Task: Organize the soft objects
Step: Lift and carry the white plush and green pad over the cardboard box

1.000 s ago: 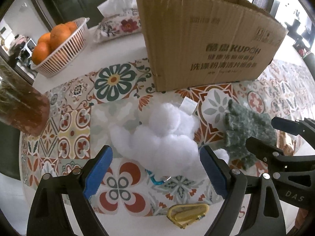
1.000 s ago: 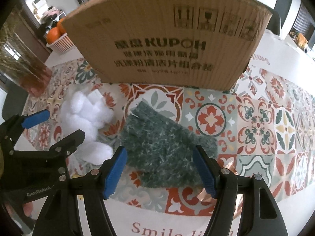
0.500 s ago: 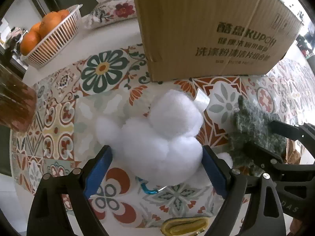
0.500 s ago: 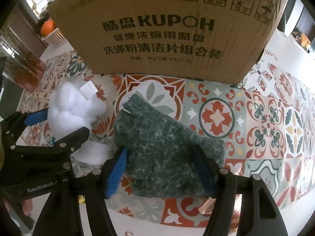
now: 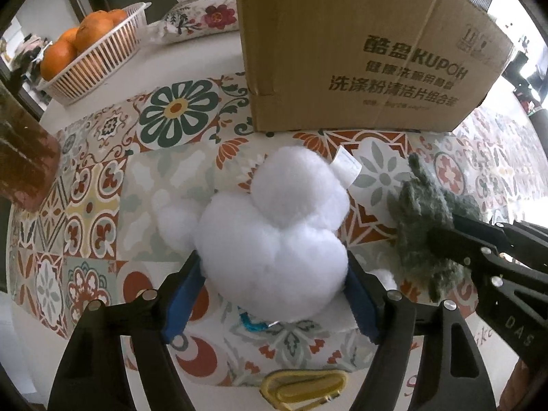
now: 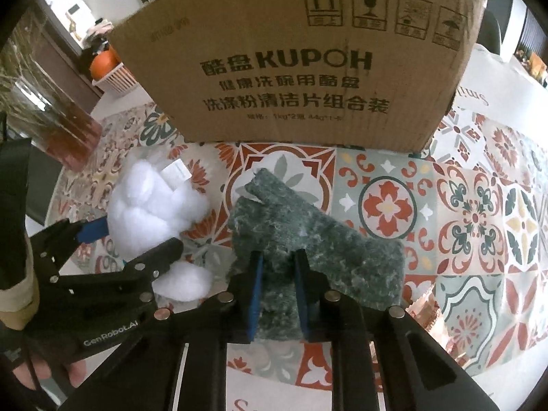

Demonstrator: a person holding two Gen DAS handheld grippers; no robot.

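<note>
A white fluffy plush toy (image 5: 277, 236) with a sewn tag lies on the patterned tablecloth in front of a cardboard box (image 5: 359, 51). My left gripper (image 5: 274, 294) is shut on its lower body, blue pads pressed into both sides. The plush also shows in the right wrist view (image 6: 150, 205). A dark green fuzzy glove (image 6: 308, 239) lies to its right. My right gripper (image 6: 277, 291) is shut on the glove's near edge, bunching the fabric between the pads. The glove (image 5: 431, 219) and right gripper show at the right of the left wrist view.
A white basket of oranges (image 5: 89, 58) and a floral tissue pack (image 5: 198, 17) sit at the far left. A glass vase with amber liquid (image 6: 58, 120) stands at the left. A yellow strap (image 5: 304, 387) lies near the table's front edge.
Both grippers moved forward and closed: the left onto the white plush, the right onto the green glove, which now bunches between its pads.
</note>
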